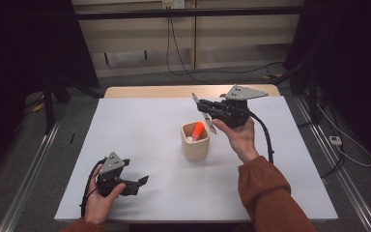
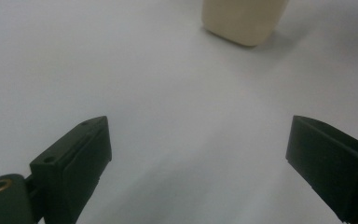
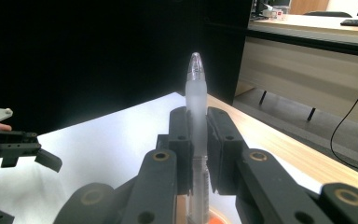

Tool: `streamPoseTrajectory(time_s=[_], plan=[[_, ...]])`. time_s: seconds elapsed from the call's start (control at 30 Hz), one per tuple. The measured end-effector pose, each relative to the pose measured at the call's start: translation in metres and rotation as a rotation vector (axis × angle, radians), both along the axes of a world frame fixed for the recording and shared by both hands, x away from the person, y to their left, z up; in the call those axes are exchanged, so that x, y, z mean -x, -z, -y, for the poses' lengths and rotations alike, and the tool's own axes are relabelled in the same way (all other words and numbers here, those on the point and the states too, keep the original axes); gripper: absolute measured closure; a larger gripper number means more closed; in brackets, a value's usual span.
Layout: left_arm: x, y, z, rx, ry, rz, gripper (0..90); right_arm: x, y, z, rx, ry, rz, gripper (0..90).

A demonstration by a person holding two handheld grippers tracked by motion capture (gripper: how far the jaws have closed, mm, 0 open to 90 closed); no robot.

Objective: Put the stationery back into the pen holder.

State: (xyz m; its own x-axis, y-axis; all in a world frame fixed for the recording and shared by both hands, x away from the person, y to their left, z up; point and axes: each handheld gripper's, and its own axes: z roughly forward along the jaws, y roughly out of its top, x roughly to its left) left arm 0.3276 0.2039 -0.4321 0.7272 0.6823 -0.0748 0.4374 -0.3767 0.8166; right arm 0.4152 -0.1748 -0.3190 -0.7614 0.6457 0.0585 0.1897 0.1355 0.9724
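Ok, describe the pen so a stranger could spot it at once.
On the white table, find the beige cup near the middle. Just above it, the right gripper clamps the pen: a slim, frosted clear stick with a rounded tip, unlike the orange thing in the cup.

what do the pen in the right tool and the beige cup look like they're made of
Pen: seemingly plastic, a frosted translucent barrel with a clear glossy tip that catches light.
Cup: matte cream, smooth rounded walls with no shine; perhaps plastic or ceramic, the look leaves it open.
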Motion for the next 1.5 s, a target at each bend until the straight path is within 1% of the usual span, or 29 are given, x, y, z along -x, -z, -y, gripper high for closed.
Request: streamPoseTrajectory(time_s=[0.1, 0.17, 0.27, 0.3, 0.4, 0.53, 0.6, 0.77, 0.83, 0.9, 1.0, 1.03, 1.2, 1.43, 1.5], plan=[[0.000, 0.000, 0.000, 0.000, -0.001, 0.000, 6.6, -0.003, 0.001, -0.003, -0.009, 0.006, -0.003, 81.4], [0.000, 0.000, 0.000, -0.003, -0.001, -0.001, 6.5, -0.004, 0.001, -0.006, -0.014, 0.010, 0.008, 81.5], [0.000, 0.000, 0.000, 0.000, -0.001, 0.000, 6.6, -0.003, 0.000, -0.012, -0.009, 0.003, 0.021, 81.5], [0.000, 0.000, 0.000, -0.005, -0.002, 0.004, 6.6, -0.004, 0.000, -0.013, -0.007, 0.000, 0.023, 81.5], [0.000, 0.000, 0.000, 0.000, -0.004, -0.003, 6.5, -0.005, -0.001, -0.018, -0.012, -0.002, 0.028, 81.5], [0.000, 0.000, -0.001, 0.006, -0.001, -0.004, 6.6, -0.009, 0.002, -0.023, -0.011, 0.000, 0.023, 81.5], [0.000, 0.000, -0.001, 0.006, -0.002, -0.001, 6.6, -0.010, 0.003, -0.023, -0.018, 0.004, 0.017, 81.5], [0.000, 0.000, -0.001, 0.007, -0.002, -0.002, 6.5, -0.015, 0.008, -0.023, -0.017, 0.016, 0.006, 81.5], [0.000, 0.000, -0.001, 0.005, -0.002, -0.004, 6.6, -0.016, 0.010, -0.024, -0.019, 0.013, -0.001, 81.5], [0.000, 0.000, -0.001, 0.006, -0.004, -0.002, 6.6, -0.017, 0.011, -0.025, -0.022, 0.009, -0.007, 81.5], [0.000, 0.000, -0.001, -0.004, -0.002, 0.002, 6.6, -0.016, 0.011, -0.026, -0.022, 0.005, -0.001, 81.4], [0.000, 0.000, -0.001, -0.001, -0.003, -0.003, 6.5, -0.015, 0.012, -0.026, -0.023, 0.005, 0.000, 81.5], [0.000, 0.000, -0.001, -0.001, -0.002, -0.007, 6.6, -0.014, 0.021, -0.027, -0.015, -0.001, -0.018, 81.4], [0.000, 0.000, -0.001, -0.006, -0.001, 0.001, 6.5, -0.013, 0.033, -0.023, -0.016, 0.009, -0.042, 81.4], [0.000, 0.000, -0.001, -0.002, -0.002, -0.004, 6.6, -0.011, 0.036, -0.022, -0.011, 0.008, -0.039, 81.4]])
